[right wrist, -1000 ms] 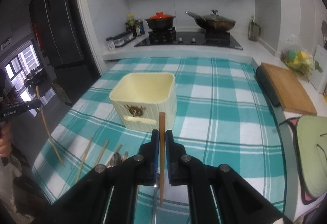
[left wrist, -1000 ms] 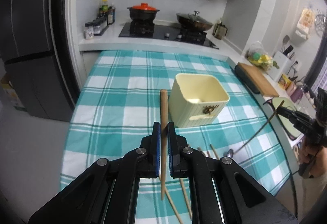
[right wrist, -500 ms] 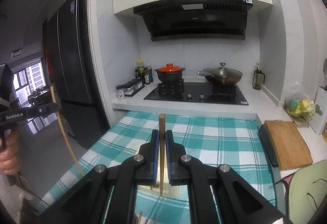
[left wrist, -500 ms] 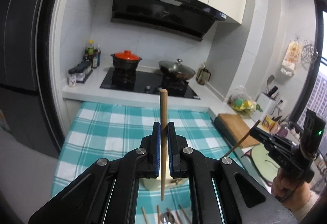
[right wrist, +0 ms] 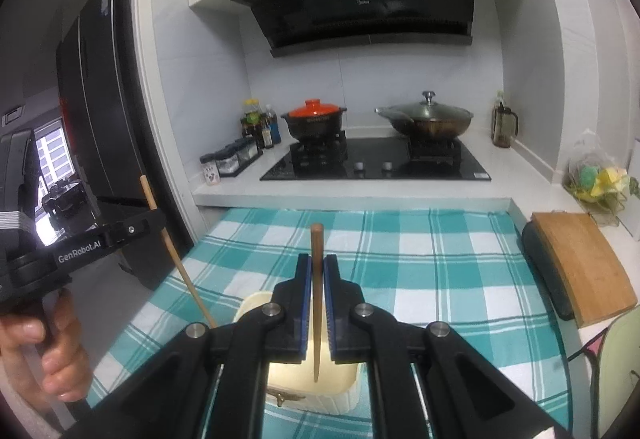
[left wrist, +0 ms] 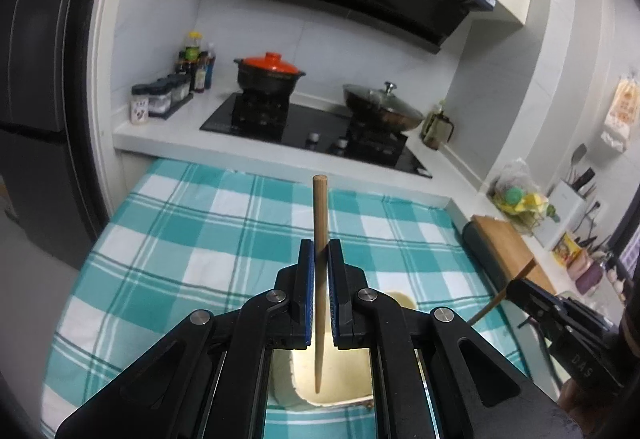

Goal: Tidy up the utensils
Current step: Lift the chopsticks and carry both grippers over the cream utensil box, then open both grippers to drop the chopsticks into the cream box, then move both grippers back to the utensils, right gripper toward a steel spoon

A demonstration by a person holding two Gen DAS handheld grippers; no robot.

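Note:
My left gripper (left wrist: 320, 251) is shut on a wooden chopstick (left wrist: 320, 215) that stands nearly upright between the blue pads. Its lower end hangs over the opening of the cream utensil box (left wrist: 394, 299), which shows between the gripper's arms. My right gripper (right wrist: 318, 263) is shut on a second, darker chopstick (right wrist: 317, 243), with its tip over the same cream box (right wrist: 254, 303). Each gripper appears in the other's view: the right gripper (left wrist: 516, 287) with its chopstick (left wrist: 490, 309), and the left gripper (right wrist: 154, 219) with its slanted chopstick (right wrist: 180, 267), held by a hand (right wrist: 56, 355).
The green checked cloth (left wrist: 192, 239) covers the counter. Behind it is a hob (right wrist: 376, 159) with a red-lidded pot (right wrist: 314, 119) and a lidded wok (right wrist: 426, 119), and spice jars (right wrist: 230, 161) to its left. A wooden cutting board (right wrist: 580, 263) lies right. A dark fridge (left wrist: 36, 79) stands left.
Both grippers moved forward with their chopsticks until the cream box lies beneath them. The loose utensils on the cloth have dropped out of view.

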